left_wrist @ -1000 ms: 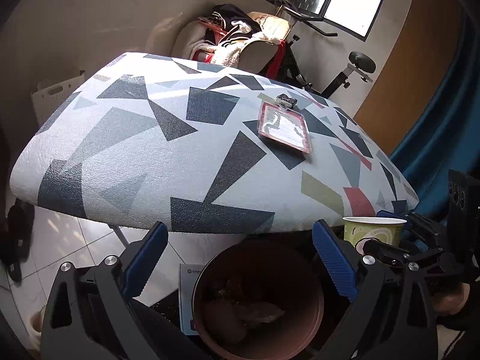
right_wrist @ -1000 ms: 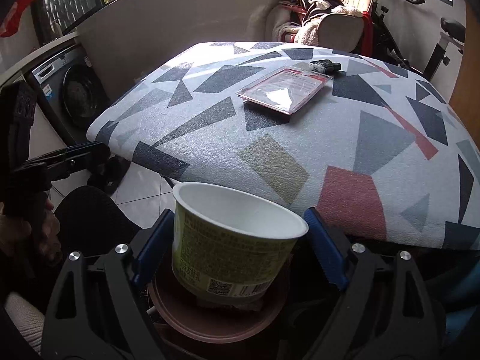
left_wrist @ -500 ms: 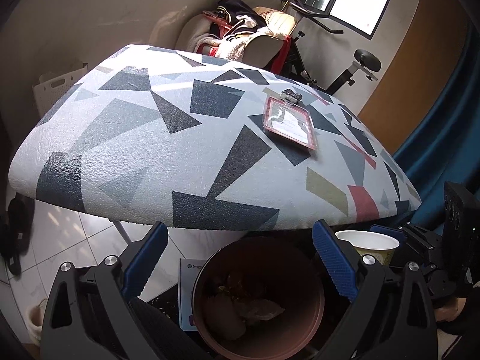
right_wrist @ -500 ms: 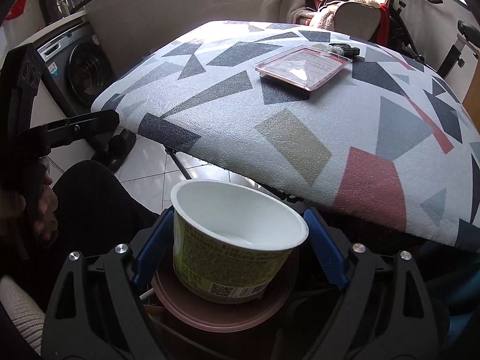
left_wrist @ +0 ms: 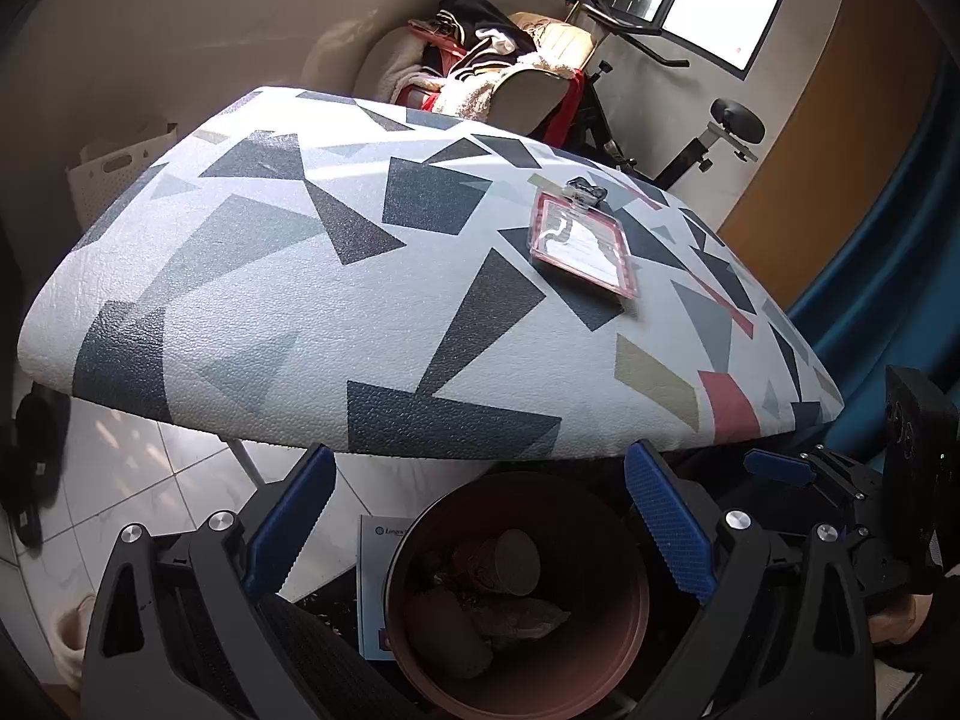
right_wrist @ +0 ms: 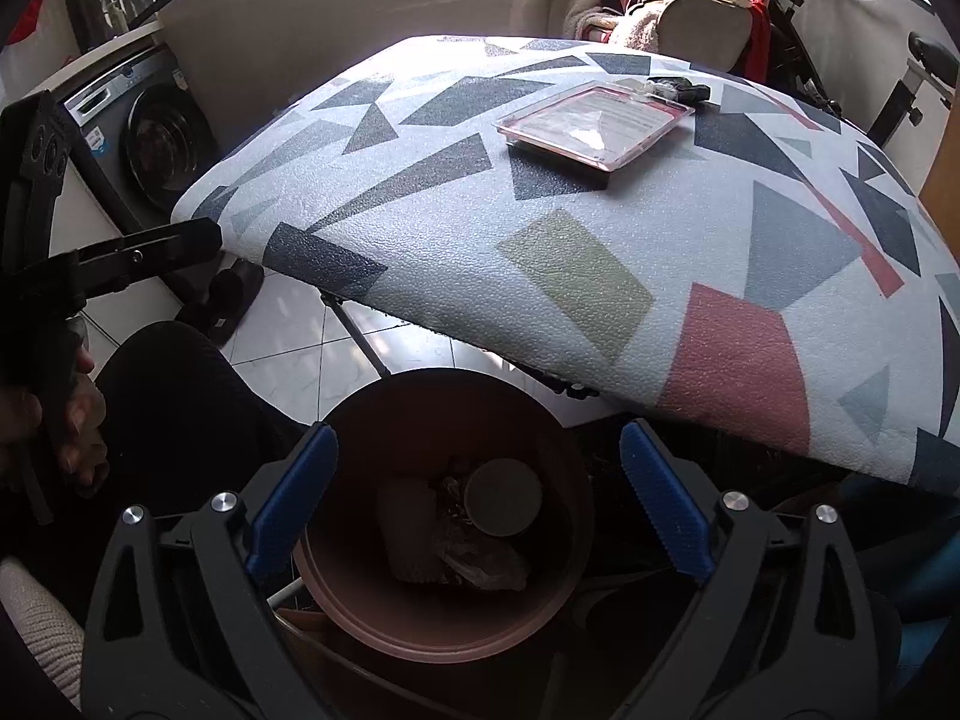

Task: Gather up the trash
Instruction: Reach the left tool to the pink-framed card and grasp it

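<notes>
A brown round trash bin (left_wrist: pixel 624 618) (right_wrist: pixel 564 546) stands on the floor under the table's near edge. The paper cup (left_wrist: pixel 516 561) (right_wrist: pixel 503 497) lies inside it on other trash. My left gripper (left_wrist: pixel 480 522) is open and empty, just above the bin. My right gripper (right_wrist: pixel 477 504) is open and empty above the bin's mouth. The right gripper also shows at the right edge of the left wrist view (left_wrist: pixel 828 480), and the left gripper at the left of the right wrist view (right_wrist: pixel 150 246).
A table with a geometric-pattern cover (left_wrist: pixel 336 300) (right_wrist: pixel 600 252) carries a red-framed badge holder (left_wrist: pixel 579 243) (right_wrist: pixel 591 123). A washing machine (right_wrist: pixel 153 144), slippers (right_wrist: pixel 225 300), a clothes-piled chair (left_wrist: pixel 498 78), an exercise bike (left_wrist: pixel 708 138) and a blue curtain (left_wrist: pixel 888 276) surround it.
My right gripper opened and let go of the paper cup, which fell into the bin. The left gripper stayed open and rose a little.
</notes>
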A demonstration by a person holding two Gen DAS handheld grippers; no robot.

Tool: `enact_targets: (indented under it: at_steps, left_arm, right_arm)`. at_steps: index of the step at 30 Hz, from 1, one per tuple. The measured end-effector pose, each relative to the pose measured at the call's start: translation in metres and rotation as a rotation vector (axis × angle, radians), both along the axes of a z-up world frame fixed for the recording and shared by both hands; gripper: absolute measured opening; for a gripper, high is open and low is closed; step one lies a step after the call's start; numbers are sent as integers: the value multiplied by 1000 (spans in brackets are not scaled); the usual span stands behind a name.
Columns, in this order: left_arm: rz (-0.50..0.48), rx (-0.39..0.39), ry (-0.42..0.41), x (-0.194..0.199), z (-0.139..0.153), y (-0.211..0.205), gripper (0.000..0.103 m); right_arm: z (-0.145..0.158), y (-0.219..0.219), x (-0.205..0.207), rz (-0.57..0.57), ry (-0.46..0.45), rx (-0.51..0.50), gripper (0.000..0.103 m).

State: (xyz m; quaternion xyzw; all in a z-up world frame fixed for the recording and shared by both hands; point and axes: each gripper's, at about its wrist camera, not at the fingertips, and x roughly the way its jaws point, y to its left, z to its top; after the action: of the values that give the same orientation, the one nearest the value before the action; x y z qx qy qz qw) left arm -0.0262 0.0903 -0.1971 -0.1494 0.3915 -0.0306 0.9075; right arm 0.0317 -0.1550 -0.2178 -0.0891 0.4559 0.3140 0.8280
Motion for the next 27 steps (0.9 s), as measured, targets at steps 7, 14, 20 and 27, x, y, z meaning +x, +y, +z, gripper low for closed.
enact_targets:
  at_steps: [7, 14, 20, 27]
  left_arm:
    - [-1, 0, 4, 0, -1, 0, 95]
    - [8, -3, 9, 1, -3, 1, 95]
    - [10, -2, 15, 2, -3, 0, 95]
    - [16, 14, 41, 7, -4, -2, 95]
  right_arm:
    - [2, -8, 5, -38, -4, 16, 97]
    - [2, -13, 9, -70, -8, 22, 97]
    - [0, -15, 12, -82, -4, 23, 97]
    - [4, -21, 18, -102, -29, 35, 97]
